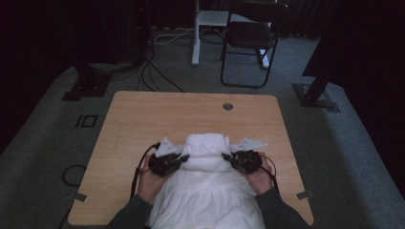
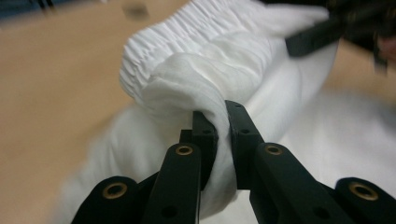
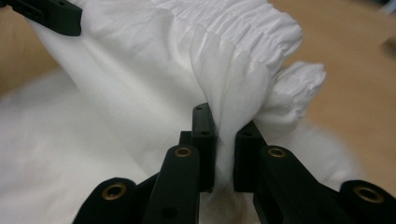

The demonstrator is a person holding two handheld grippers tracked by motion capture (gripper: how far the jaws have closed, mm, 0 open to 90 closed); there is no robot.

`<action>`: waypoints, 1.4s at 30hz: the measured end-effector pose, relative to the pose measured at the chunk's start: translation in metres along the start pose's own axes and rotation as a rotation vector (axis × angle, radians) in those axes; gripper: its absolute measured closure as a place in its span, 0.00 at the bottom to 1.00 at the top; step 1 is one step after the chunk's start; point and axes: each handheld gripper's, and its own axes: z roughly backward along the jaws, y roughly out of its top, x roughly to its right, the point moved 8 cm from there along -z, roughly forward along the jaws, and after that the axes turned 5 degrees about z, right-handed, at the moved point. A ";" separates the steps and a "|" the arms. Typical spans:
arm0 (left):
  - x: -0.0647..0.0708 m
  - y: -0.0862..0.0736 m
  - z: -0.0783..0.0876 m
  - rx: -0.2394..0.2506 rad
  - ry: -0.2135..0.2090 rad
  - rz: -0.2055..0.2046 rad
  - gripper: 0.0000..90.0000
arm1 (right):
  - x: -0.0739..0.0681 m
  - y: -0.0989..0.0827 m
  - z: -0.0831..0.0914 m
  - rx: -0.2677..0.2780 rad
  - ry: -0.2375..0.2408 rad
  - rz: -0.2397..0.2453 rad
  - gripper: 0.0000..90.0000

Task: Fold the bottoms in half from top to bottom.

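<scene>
While both the left gripper (image 1: 183,158) and the right gripper (image 1: 226,156) pinch the white skirt (image 1: 206,191) lying on the table (image 1: 133,119) near its gathered waistband (image 2: 187,28), they should lower evenly so the fold lands flat.

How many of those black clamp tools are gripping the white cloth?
2. The left gripper pinches the white garment at its left edge, and the right gripper pinches its right edge, both just below the gathered waistband on the wooden table.
</scene>
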 end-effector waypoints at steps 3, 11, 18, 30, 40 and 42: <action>0.009 -0.042 -0.012 -0.112 -0.042 0.052 0.93 | -0.019 -0.030 -0.012 -0.087 0.026 0.017 0.91; -0.002 -0.062 -0.041 -0.200 -0.002 0.048 0.94 | -0.020 -0.059 -0.046 -0.214 0.044 -0.019 0.92; -0.019 -0.036 -0.068 -0.204 0.077 0.029 0.93 | 0.025 -0.042 -0.072 -0.198 -0.015 -0.006 0.92; -0.115 0.016 -0.110 -0.199 0.220 -0.023 0.92 | 0.075 -0.004 -0.122 -0.190 -0.071 -0.050 0.91; -0.150 0.045 -0.134 -0.267 0.346 -0.058 0.92 | 0.111 0.024 -0.158 -0.233 -0.150 -0.080 0.90; -0.152 0.047 -0.137 -0.262 0.363 -0.046 0.94 | 0.115 0.027 -0.162 -0.226 -0.156 -0.116 0.90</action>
